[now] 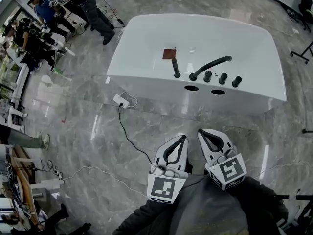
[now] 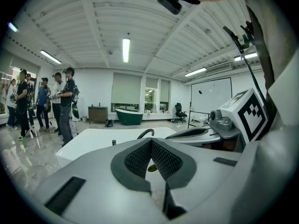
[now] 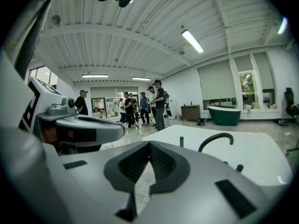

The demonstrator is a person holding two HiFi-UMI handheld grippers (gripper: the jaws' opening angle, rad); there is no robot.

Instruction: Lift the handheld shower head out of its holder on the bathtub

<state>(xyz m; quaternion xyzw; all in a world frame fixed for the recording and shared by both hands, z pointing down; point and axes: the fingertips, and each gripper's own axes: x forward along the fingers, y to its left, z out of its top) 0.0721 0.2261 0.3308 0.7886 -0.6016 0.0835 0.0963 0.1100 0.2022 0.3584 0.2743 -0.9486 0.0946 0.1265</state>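
Nearest is the person's grey top [image 1: 205, 214], with both tools held out just past it, side by side over the marble floor [image 1: 83, 131]. Left tool [image 1: 184, 138] is clenched, pads meeting at the tip with nothing between them. Right tool [image 1: 201, 131] is clenched and empty too. A white power strip [image 1: 121, 100] and its black cable [image 1: 129, 136] lie on the floor to the left, between the tools and the tub. Farther on is the white bathtub [image 1: 146, 82], well apart from both tools, nothing touched yet. The handheld shower head [image 1: 175, 66] is on the near deck of the tub, a black stick with its long axis roughly upright and its foot in the holder [image 1: 177, 75], not lifted. It lies straight ahead on the far side of the floor and slightly left of both tips, so the left tool looks a bit nearer; judgement only. Just right of it are the curved black spout [image 1: 211, 65] and three black knobs [image 1: 223, 78], close enough to get in the way. A brown patch [image 1: 169, 53] lies inside the tub. Far left, people [image 1: 73, 9] are standing.
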